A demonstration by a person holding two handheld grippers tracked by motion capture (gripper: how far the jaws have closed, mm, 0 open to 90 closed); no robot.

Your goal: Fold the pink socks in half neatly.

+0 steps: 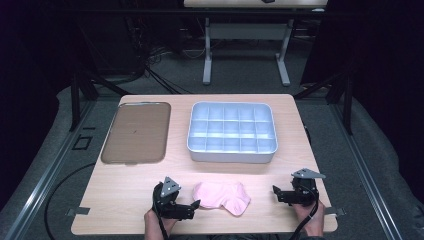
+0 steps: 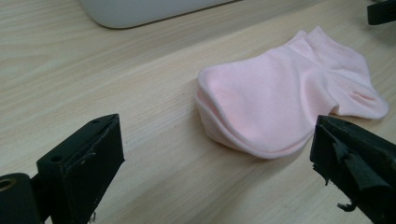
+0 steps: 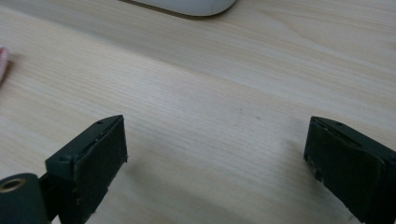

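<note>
A pale pink ankle sock [image 1: 222,196] lies flat near the table's front edge, between my two grippers. My left gripper [image 1: 194,209] rests at its left end with the jaws wide open, pointing right at it. In the left gripper view the sock [image 2: 280,98] lies just ahead of the open left gripper [image 2: 218,137], with nothing held between the jaws. My right gripper [image 1: 276,195] sits a short way right of the sock, pointing left. In its own view the right gripper [image 3: 215,140] stands open over bare wood, and a sliver of the sock [image 3: 2,60] shows at the left edge.
A white tray [image 1: 232,156] with several compartments stands behind the sock at mid table. A flat brown tray [image 1: 136,132] lies at the back left. The wooden table's front edge [image 1: 200,231] runs close under both hands.
</note>
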